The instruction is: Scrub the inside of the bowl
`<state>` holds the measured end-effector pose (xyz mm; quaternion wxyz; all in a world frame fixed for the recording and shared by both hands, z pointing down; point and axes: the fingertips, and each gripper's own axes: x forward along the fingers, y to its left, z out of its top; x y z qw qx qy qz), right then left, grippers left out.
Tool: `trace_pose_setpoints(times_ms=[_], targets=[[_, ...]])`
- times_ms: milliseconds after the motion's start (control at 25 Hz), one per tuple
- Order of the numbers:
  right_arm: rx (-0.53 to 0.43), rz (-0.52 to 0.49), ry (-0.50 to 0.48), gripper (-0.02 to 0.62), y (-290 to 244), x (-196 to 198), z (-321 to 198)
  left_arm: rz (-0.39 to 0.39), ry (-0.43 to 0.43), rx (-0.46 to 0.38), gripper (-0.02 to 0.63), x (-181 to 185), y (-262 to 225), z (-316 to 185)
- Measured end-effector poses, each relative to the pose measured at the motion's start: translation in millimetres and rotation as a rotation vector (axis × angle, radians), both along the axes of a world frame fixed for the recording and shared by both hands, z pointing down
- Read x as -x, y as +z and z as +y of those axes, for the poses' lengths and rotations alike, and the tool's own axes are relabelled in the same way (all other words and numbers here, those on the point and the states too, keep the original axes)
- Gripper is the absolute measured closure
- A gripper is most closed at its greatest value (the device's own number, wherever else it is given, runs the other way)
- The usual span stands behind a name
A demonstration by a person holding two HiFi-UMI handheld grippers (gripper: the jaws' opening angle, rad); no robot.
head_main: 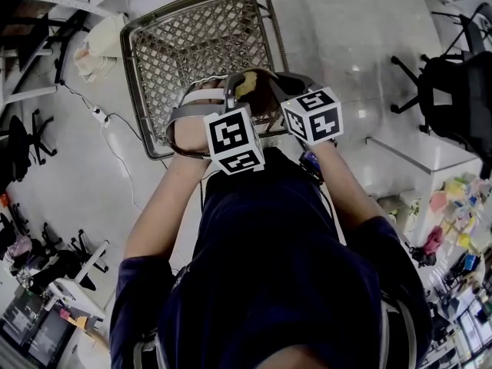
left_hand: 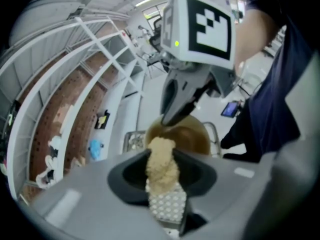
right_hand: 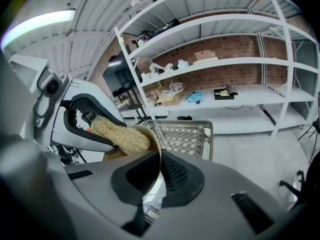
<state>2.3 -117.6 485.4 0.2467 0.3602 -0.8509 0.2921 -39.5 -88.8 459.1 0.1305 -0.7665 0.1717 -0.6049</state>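
Jaws of the right gripper (right_hand: 159,175) pinch the rim of the round brown bowl (left_hand: 192,139) above the grey wire-mesh basket (head_main: 184,60). The left gripper (left_hand: 162,154) clamps a tan fibrous scrubber (right_hand: 121,135), and the bowl's hollow lies directly ahead of it.

No words, numbers or brand names can be read anywhere here. The only marks are black square patterns on the two white cubes: the left white cube (head_main: 234,141) and the right white cube (head_main: 314,115). The right white cube also shows up close in the left gripper view (left_hand: 205,26). These patterns are blocky shapes, not letters. The small coloured paper notes (head_main: 453,194) at the right edge of the head view are too small and blurry to read.
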Motion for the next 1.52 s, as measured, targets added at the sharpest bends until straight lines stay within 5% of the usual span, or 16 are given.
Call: trace_pose_setpoints(times_ms=[320,600,1000,1280,1520], targets=[[-0.011,-0.011,-0.052,0.581,-7.4,14.0,8.1,-0.034,0.159,-0.057,0.483,-18.6,-1.7,9.7],[0.005,-0.011,0.019,0.581,-1.0,-8.2,-4.0,0.048,0.039,-0.019,0.482,-7.2,-6.6,-0.5],[-0.015,-0.003,0.052,0.581,-4.0,-15.8,-13.5,0.084,0.090,0.155,0.483,-26.5,15.5,38.0],[-0.010,-0.033,0.041,0.581,-8.2,-11.1,-8.5,0.186,0.129,0.104,0.483,-52.9,-1.2,37.6],[-0.023,-0.035,0.040,0.581,-12.0,-14.2,-14.0,0.162,0.071,0.030,0.482,-26.2,-4.0,16.2]])
